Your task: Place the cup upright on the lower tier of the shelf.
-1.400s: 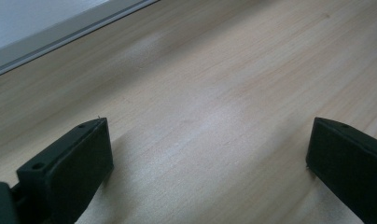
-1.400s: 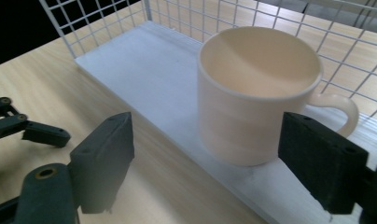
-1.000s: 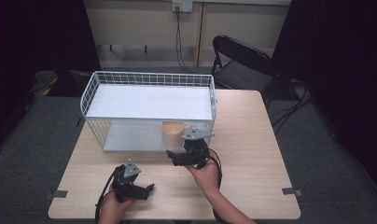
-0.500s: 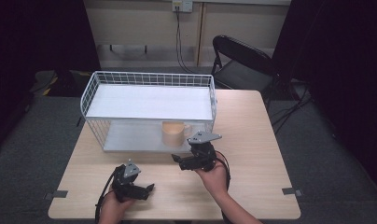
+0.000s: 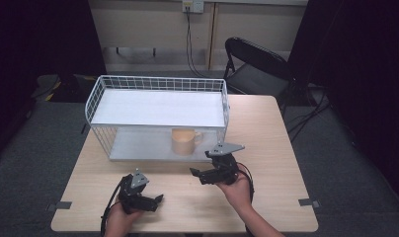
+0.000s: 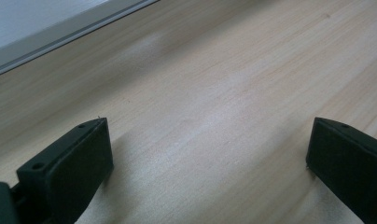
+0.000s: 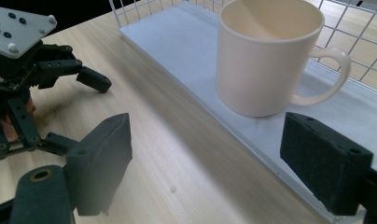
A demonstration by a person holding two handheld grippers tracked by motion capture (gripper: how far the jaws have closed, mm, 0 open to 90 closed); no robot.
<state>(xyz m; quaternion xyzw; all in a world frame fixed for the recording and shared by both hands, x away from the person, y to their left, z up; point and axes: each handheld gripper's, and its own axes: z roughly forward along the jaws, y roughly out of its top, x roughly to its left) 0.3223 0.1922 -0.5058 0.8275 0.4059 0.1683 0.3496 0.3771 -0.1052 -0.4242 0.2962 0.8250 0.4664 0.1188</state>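
Observation:
A cream mug (image 5: pixel 183 141) stands upright on the lower shelf of a white wire rack (image 5: pixel 158 106), its handle to the right. In the right gripper view the mug (image 7: pixel 266 60) stands just beyond my right gripper (image 7: pixel 210 154), whose jaws are wide apart and hold nothing. From above, the right gripper (image 5: pixel 198 175) hovers over the table in front of the rack, apart from the mug. My left gripper (image 5: pixel 157 201) lies low near the front edge, open. In its own view the left gripper (image 6: pixel 210 154) has bare wood between the jaws.
The rack takes up the back left of the wooden table (image 5: pixel 266 128). Its lower shelf edge (image 6: pixel 37 32) runs just ahead of the left gripper. A black folding chair (image 5: pixel 252 69) stands behind the table. The left gripper (image 7: pixel 37 70) lies to the left of the right one.
My right gripper has drawn back from the mug, toward the person and a little to the right. The mug stays on the lower shelf. The left gripper has not moved.

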